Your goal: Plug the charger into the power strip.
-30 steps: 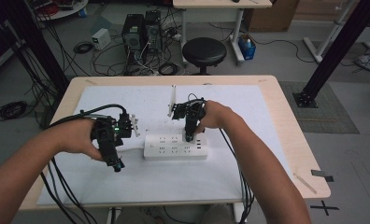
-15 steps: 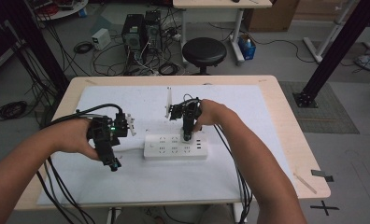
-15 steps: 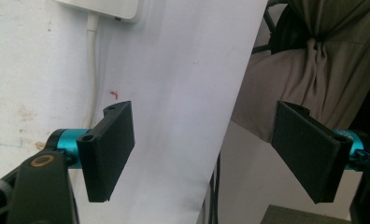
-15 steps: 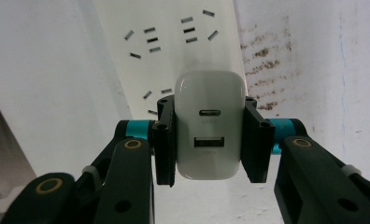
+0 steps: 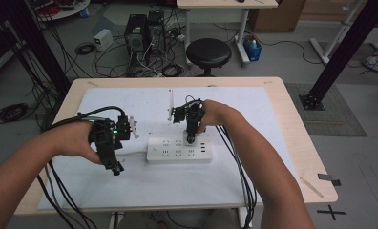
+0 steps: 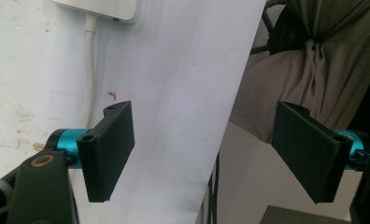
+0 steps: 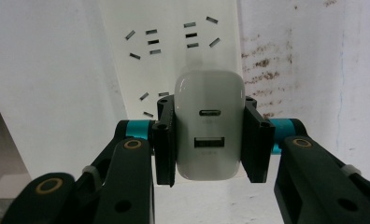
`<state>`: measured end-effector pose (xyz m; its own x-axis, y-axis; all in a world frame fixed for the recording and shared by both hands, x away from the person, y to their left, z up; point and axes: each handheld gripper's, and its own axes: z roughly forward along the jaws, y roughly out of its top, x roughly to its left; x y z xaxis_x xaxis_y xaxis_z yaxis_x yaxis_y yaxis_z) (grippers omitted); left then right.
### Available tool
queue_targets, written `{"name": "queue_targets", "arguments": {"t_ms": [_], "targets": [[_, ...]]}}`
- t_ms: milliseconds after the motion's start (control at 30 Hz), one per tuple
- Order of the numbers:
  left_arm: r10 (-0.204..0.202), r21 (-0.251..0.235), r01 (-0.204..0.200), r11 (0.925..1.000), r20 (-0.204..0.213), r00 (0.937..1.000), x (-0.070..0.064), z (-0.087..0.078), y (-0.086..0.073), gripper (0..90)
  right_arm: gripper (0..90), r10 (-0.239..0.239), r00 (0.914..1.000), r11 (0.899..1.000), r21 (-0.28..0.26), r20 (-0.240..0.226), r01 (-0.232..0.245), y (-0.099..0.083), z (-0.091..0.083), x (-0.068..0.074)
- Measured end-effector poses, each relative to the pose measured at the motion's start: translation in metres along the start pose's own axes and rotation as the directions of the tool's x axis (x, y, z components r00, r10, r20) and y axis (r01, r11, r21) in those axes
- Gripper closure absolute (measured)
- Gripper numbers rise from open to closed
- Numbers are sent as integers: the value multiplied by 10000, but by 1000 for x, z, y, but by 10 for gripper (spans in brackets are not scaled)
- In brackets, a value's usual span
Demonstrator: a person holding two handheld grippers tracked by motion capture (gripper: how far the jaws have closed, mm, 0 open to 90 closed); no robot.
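White rounded plastic charger block (image 7: pixel 209 125), with one oval port and one rectangular port on its face, sits clamped between the black jaws of the right gripper (image 7: pixel 210 140), directly over the long white plastic power strip (image 7: pixel 174 51). Only the right gripper view lets me see those ports and the strip's socket slots beyond the block. From the high view, the right gripper (image 5: pixel 191 138) points down at the power strip (image 5: pixel 179 150) in the middle of the white-covered wooden table (image 5: pixel 292 124), and the block itself is too small to make out there; whether its prongs are in a socket is hidden. The left gripper (image 5: pixel 114 168) hangs over the sheet just left of the strip. In the left gripper view its jaws stand wide apart with nothing between them (image 6: pixel 211 154), and one strip corner (image 6: pixel 103 9) with its white cord (image 6: pixel 88 70) is cut off at the top edge.
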<state>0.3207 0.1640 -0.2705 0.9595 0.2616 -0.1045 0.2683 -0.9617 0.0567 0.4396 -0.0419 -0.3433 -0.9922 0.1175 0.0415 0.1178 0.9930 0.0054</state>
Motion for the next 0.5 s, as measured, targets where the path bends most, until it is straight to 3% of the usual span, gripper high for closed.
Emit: {"name": "queue_targets", "arguments": {"t_ms": [133,333,500], "targets": [[32,33,-32,10000,33,10000,1,1,0,219,621,-94,10000,9999,54,-31,95,0,0,0],[-14,-37,14,10000,-11,10000,1,0,0,219,621,-634,9979,9980,96,145,632,-1,3,2],[-1,-13,0,10000,-45,10000,1,0,0,219,621,-592,9982,9982,-78,65,593,-1,4,1]]}}
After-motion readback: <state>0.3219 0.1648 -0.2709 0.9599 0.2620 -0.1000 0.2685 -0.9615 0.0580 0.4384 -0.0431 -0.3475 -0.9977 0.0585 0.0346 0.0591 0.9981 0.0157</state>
